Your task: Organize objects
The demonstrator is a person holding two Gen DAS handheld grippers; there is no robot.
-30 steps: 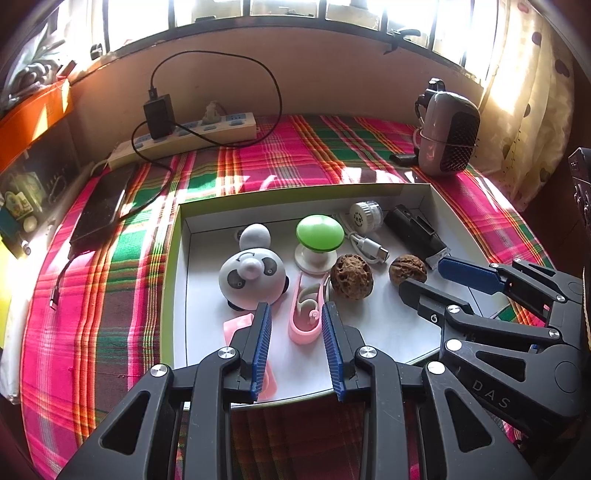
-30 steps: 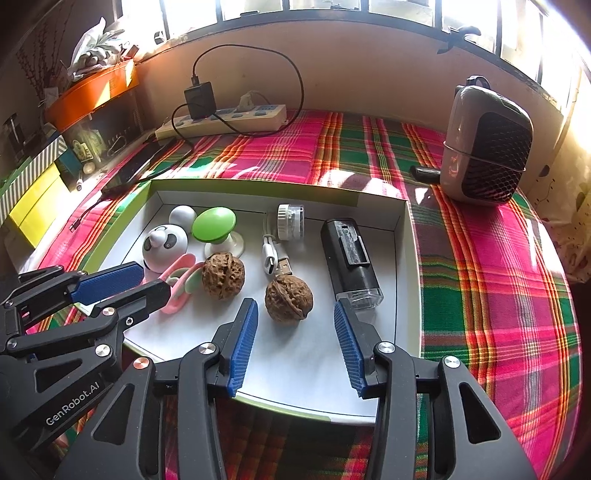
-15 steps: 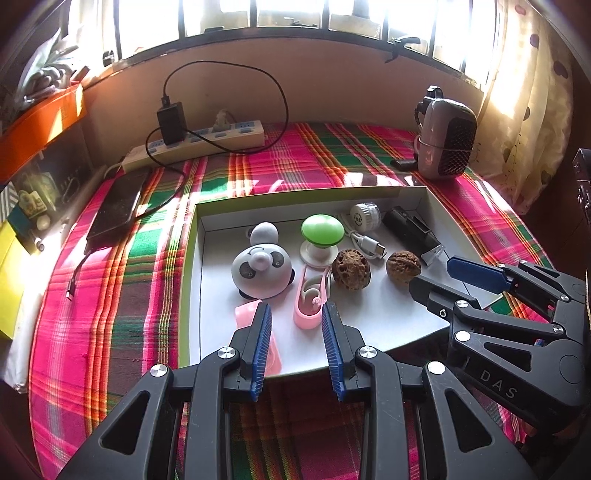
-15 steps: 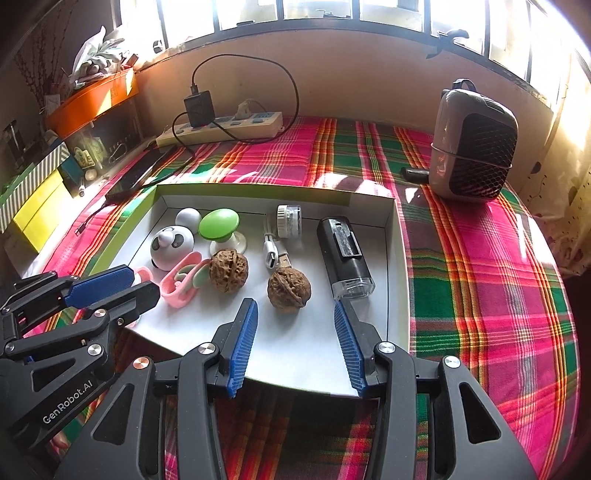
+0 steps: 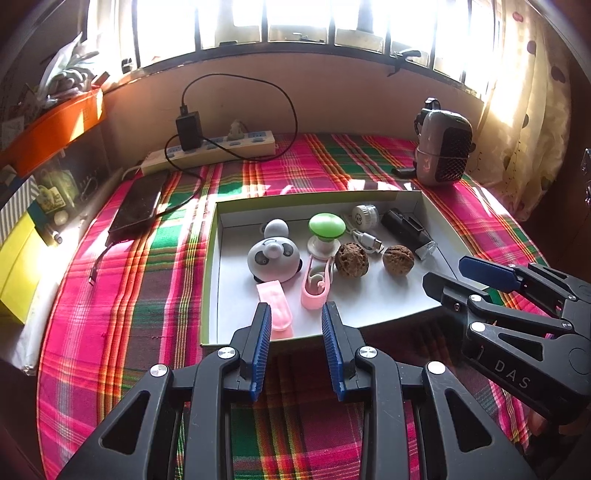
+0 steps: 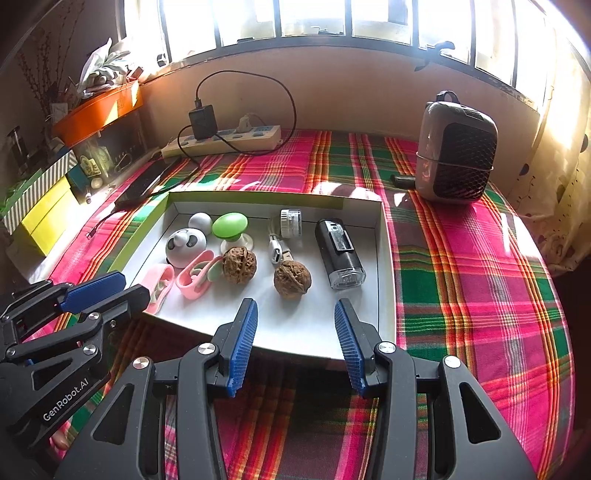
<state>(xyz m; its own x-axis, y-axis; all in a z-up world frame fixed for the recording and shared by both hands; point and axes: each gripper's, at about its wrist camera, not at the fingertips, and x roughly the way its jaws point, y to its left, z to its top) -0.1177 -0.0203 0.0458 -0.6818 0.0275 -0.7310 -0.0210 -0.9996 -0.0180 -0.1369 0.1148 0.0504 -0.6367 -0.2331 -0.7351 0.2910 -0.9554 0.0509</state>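
Both my tongs, the left gripper point(image 5: 295, 314) and the right gripper point(image 6: 293, 314), hang released and empty, drawn back and a little higher than a second ago, so I judge the sorting is finishing. Ahead, the white cardboard tray point(image 6: 384, 280) holds two wrinkled walnuts point(image 6: 292, 277), a glossy panda toy point(image 5: 274, 258), soft pink clips point(image 5: 316, 286) and what may be a black lamp point(image 6: 338, 251).

1. Left tool point(image 5: 295, 317) is covering the near end of the pink clip point(image 5: 275, 304).
2. Glare is washing out the window panes point(image 6: 317, 16).
3. Clutter on the orange shelf point(image 5: 55, 125) is reading too small to identify.
4. Both tool bodies are running off the bottom edge.
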